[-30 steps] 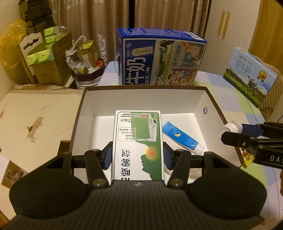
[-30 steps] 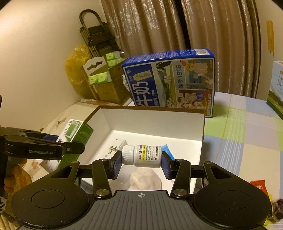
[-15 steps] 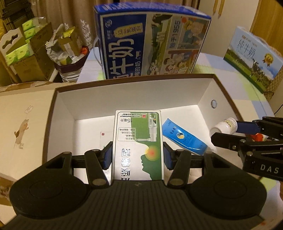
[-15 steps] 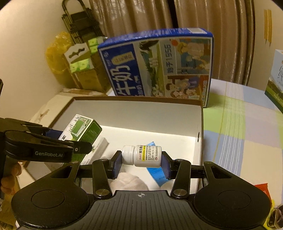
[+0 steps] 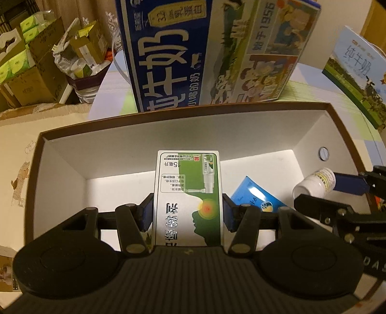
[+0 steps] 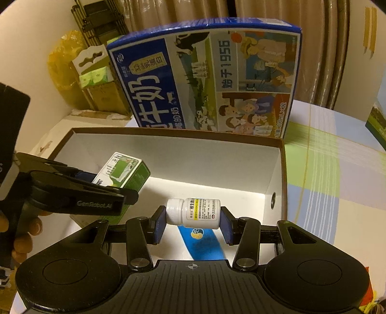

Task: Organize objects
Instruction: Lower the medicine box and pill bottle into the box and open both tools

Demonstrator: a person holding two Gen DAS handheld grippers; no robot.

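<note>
Both grippers nearer the open box [image 5: 168,125]: left gripper [image 5: 187,212] clamping medicine carton [image 5: 188,193] lengthwise, right gripper [image 6: 193,223] clamping pill bottle [image 6: 195,212] crosswise, cap left.

a home, drawn curtains [image 6: 277,14], checked tablecloth [image 6: 333,154], milk carton [image 5: 217,53], cluttered cardboard boxes [image 5: 29,79]
</note>
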